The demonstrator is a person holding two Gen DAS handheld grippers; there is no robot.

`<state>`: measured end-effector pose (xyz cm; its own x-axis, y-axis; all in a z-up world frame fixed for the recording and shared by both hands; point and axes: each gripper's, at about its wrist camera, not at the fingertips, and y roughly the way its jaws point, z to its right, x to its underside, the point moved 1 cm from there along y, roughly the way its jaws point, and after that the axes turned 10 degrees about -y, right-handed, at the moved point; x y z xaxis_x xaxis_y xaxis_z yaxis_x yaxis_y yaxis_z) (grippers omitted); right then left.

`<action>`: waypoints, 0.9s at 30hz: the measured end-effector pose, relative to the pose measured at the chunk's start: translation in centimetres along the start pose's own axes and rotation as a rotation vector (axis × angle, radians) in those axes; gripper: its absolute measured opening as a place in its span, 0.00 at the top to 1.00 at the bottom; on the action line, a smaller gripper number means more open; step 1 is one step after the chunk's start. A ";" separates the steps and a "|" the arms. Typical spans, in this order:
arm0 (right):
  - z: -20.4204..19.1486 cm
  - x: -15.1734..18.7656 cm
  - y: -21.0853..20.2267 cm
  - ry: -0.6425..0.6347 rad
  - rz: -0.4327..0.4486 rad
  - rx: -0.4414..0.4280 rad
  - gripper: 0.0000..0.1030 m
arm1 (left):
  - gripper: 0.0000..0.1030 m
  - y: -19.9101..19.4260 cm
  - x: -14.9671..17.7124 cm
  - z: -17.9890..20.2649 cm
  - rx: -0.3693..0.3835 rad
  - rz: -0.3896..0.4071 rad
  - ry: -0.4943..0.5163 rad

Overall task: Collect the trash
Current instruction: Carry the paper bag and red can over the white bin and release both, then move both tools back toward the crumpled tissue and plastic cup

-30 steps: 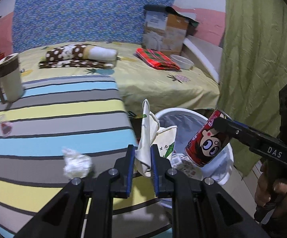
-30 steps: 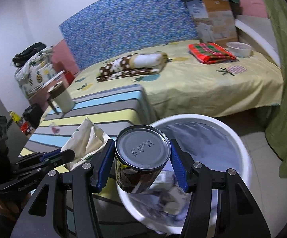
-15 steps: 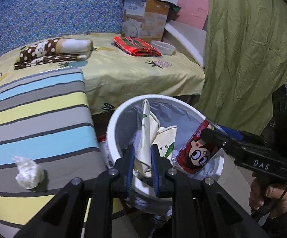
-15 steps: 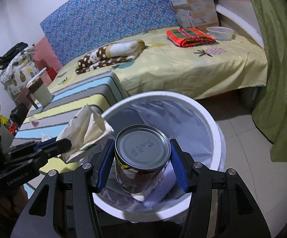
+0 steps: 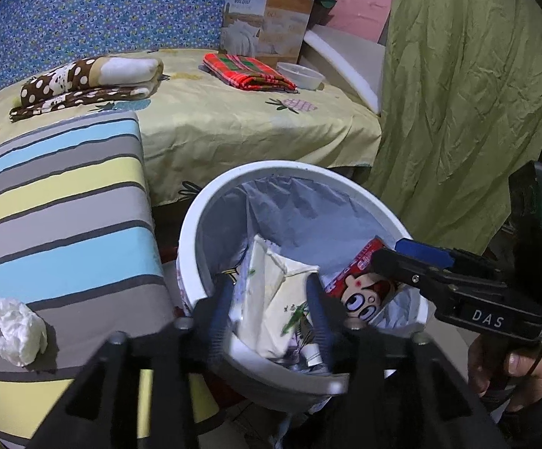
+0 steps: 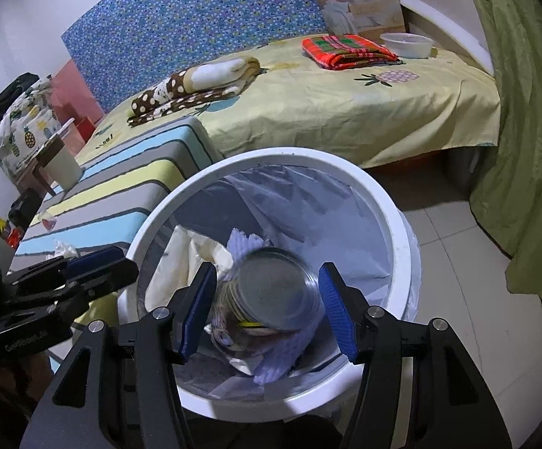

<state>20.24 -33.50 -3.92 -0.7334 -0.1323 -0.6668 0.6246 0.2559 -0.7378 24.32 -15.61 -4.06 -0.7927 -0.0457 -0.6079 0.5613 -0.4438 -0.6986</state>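
Left tool (image 5: 271,308): fingers spread wide over the near rim of the trash bin (image 5: 196,224). A cream paper bag (image 5: 282,299) stands between them; no finger visibly presses it, so it appears released.
Right tool (image 6: 267,310): fingers parted, with gaps on both sides of the drink can (image 6: 271,295). The can is blurred and sits inside the bin mouth, judged to be dropping free.
Trash bin: white, lined with a thin plastic bag, on the floor beside the striped surface (image 5: 57,194).
Progress: bag and can are in or entering the bin. A crumpled tissue (image 5: 16,331) lies on the striped surface at 9 o'clock of the bin, uncollected.
Left view only: the can's red cartoon label; the tissue in clear detail.
Right view only: the can's metal end; a lidded cup (image 6: 59,162) at the surface's far end; tiled floor at 3 o'clock of the bin.
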 end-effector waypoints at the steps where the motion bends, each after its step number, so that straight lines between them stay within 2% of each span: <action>1: 0.0 0.0 -0.1 0.001 0.005 0.002 0.43 | 0.57 -0.1 0.0 0.0 0.001 0.002 -0.002; 15: -1.8 -0.3 -3.4 -0.025 0.080 0.034 0.42 | 0.57 -4.7 0.4 -2.5 -0.012 0.078 -0.063; 27: -6.2 0.2 -4.3 -0.081 0.116 -0.020 0.42 | 0.57 -9.0 2.4 -5.6 -0.081 0.144 -0.113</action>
<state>15.73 -28.65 -0.19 -0.6324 -0.1775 -0.7540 0.6977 0.2925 -0.6540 18.71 -6.70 -1.29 -0.7221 -0.2060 -0.6605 0.6844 -0.3522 -0.6384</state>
